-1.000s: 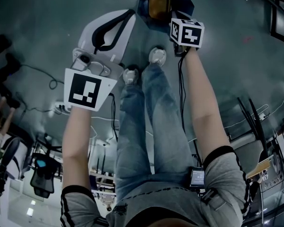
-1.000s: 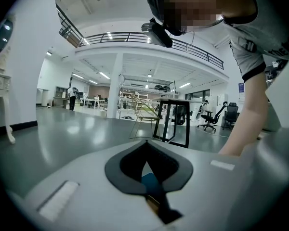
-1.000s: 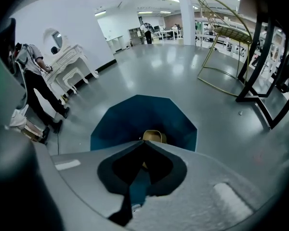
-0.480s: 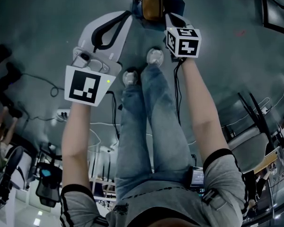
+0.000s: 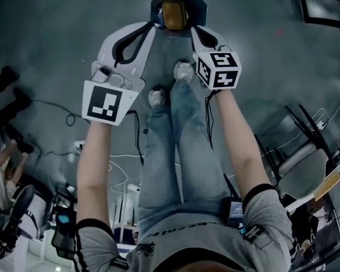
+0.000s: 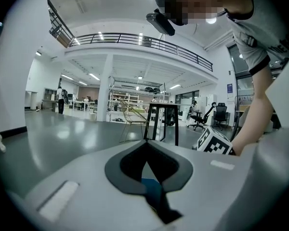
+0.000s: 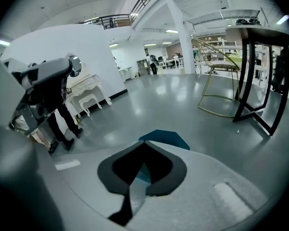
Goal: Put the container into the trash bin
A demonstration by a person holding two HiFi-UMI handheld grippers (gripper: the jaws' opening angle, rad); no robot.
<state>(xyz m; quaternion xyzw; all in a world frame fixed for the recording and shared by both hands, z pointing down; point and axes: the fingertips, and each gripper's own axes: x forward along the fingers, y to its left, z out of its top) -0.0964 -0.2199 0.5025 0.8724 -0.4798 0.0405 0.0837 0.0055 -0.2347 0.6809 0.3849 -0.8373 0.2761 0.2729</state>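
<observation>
A dark blue trash bin (image 5: 199,5) stands on the grey floor at the top of the head view. An orange-brown container (image 5: 173,14) sits in its opening. My left gripper (image 5: 153,24) points at the bin's left side and my right gripper (image 5: 194,30) at its right side, both just short of the rim. In the left gripper view the left gripper (image 6: 147,142) has its tips together with nothing held. The right gripper (image 7: 145,142) is likewise shut and empty, with the bin (image 7: 171,137) just beyond its tips. Neither gripper view shows the container.
The person's shoes (image 5: 182,69) stand right behind the bin. Cables (image 5: 56,103) trail on the floor at the left, and chair frames (image 5: 306,135) stand at the right. A black table (image 7: 260,76), a wire chair (image 7: 216,81) and a standing person (image 7: 58,109) are further off.
The right gripper has drawn back from above the bin toward the person. The left gripper stays beside the bin. The container now sits in the bin's opening, clear of both grippers.
</observation>
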